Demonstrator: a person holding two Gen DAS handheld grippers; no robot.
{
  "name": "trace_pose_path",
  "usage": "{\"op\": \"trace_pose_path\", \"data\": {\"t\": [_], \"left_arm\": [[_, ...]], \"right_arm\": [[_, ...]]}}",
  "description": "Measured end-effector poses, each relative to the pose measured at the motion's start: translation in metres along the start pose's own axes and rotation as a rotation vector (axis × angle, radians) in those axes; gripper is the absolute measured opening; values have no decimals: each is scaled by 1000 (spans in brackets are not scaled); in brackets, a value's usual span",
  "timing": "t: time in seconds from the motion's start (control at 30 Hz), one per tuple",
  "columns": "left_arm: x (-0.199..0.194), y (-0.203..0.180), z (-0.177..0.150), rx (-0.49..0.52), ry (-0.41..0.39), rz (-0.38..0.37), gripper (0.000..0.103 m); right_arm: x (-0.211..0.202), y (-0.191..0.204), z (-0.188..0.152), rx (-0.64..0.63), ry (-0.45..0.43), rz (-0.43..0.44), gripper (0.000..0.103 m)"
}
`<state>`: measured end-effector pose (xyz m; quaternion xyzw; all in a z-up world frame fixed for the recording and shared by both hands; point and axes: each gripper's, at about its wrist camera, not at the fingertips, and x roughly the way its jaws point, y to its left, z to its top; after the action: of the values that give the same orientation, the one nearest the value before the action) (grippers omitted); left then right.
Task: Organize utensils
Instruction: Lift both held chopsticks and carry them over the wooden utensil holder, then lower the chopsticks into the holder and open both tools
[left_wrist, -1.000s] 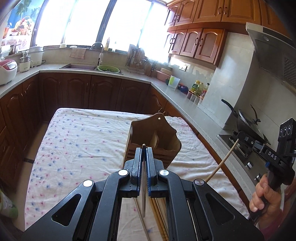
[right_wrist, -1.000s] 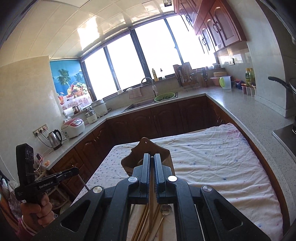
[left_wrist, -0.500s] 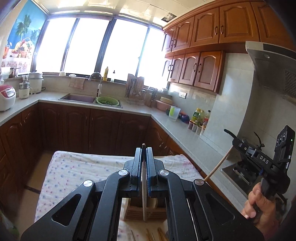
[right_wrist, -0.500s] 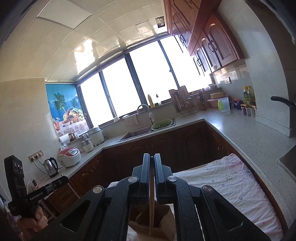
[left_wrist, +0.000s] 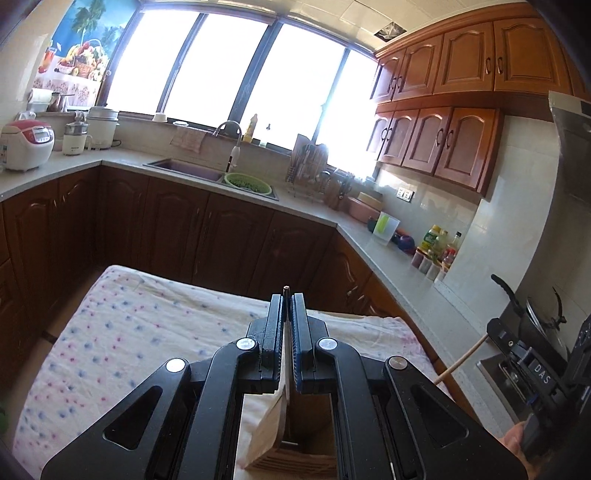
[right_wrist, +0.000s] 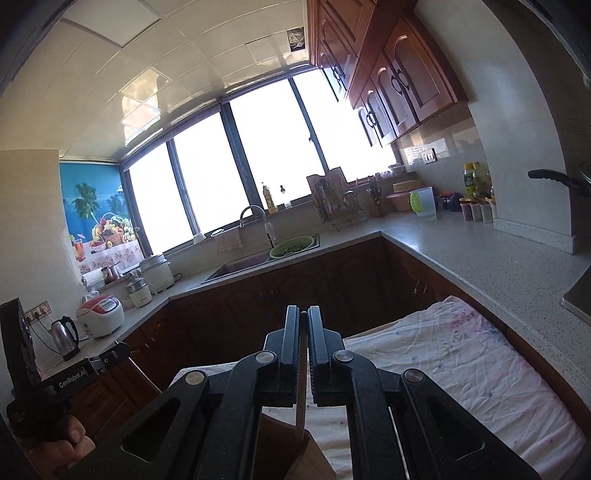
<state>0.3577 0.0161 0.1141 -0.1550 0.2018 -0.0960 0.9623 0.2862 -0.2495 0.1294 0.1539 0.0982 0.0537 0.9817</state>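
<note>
My left gripper (left_wrist: 286, 295) is shut on a thin wooden chopstick (left_wrist: 286, 373) whose tip pokes out past the fingertips. Its lower end hangs over the open top of the wooden utensil holder (left_wrist: 273, 443), which stands on the floral-cloth table (left_wrist: 129, 325). My right gripper (right_wrist: 303, 308) is shut on a pale chopstick (right_wrist: 301, 398) that slants down toward the holder (right_wrist: 280, 454). In the left wrist view the right gripper (left_wrist: 496, 330) shows at the right edge with its chopstick (left_wrist: 461, 363) sticking out below it. The left gripper (right_wrist: 118, 349) appears at the left of the right wrist view, held by a hand (right_wrist: 55, 446).
The cloth-covered table (right_wrist: 461, 362) is ringed by dark cabinets and a speckled countertop (right_wrist: 480, 258). A pan (left_wrist: 543, 317) sits on the stove at right. A sink (left_wrist: 192, 168) with a green colander, a rice cooker (left_wrist: 26, 142) and a kettle (right_wrist: 66, 332) stand farther off.
Both grippers have moved forward with their chopsticks. The holder has gone from ahead of the fingers to under them. The loose utensils on the cloth have left both views.
</note>
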Motion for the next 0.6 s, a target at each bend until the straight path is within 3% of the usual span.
{"op": "trace_pose_path", "data": {"t": [0.2, 0.43, 0.5, 0.57, 0.6], "left_arm": [[13, -4, -20, 30, 52, 13, 5], [17, -2, -21, 35, 73, 23, 6], [17, -1, -20, 36, 91, 41, 16], [12, 1, -20, 19, 101, 35, 54], [6, 2, -20, 10, 90, 38, 60]], "right_arm": [[13, 0, -22, 0, 68, 3, 4], [14, -3, -19, 19, 90, 5, 6], [15, -3, -19, 20, 99, 5, 10], [15, -3, -18, 29, 110, 22, 15], [14, -3, -18, 33, 111, 34, 33]]}}
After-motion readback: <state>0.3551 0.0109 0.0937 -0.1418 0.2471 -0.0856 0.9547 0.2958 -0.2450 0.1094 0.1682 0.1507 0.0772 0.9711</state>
